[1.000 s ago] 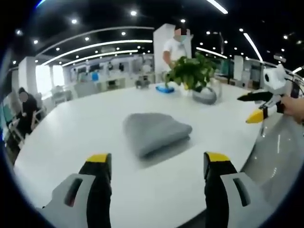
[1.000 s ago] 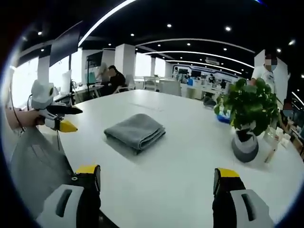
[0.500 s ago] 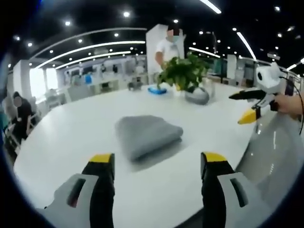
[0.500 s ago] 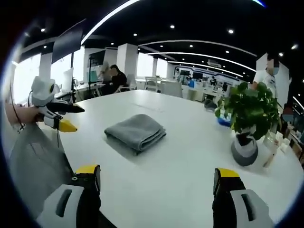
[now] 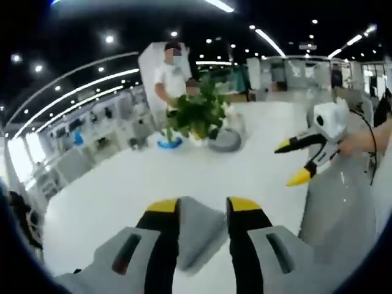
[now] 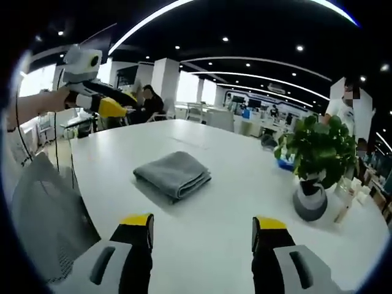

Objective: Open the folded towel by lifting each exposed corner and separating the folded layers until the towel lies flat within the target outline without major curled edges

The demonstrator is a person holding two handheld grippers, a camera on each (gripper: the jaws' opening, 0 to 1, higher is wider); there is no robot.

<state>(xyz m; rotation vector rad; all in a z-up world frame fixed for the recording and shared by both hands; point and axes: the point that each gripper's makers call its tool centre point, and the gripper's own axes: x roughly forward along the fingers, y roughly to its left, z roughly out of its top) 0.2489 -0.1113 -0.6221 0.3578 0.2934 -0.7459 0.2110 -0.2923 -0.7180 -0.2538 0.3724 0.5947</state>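
The folded grey towel (image 6: 173,174) lies on the white table (image 6: 245,196), well ahead of my right gripper (image 6: 203,220), which is open and holds nothing. My left gripper (image 6: 125,103) hangs in the air at the upper left of the right gripper view, above and beyond the table's left edge and clear of the towel. In the left gripper view, my left gripper (image 5: 203,205) has its jaws drawn close but with a gap, and the towel (image 5: 199,229) shows below through that gap. The right gripper (image 5: 293,162) hovers at the right, over the table's edge.
A potted plant (image 6: 318,153) in a grey pot (image 5: 225,139) stands on the table's far side, with a blue object (image 5: 166,144) beside it. A person (image 5: 171,73) stands behind it. A grey mesh chair back (image 6: 43,214) sits at the near table edge.
My left gripper has risen and tilted down over the table, and its jaws have narrowed. The right gripper's jaws have also closed partway. The towel has not moved.
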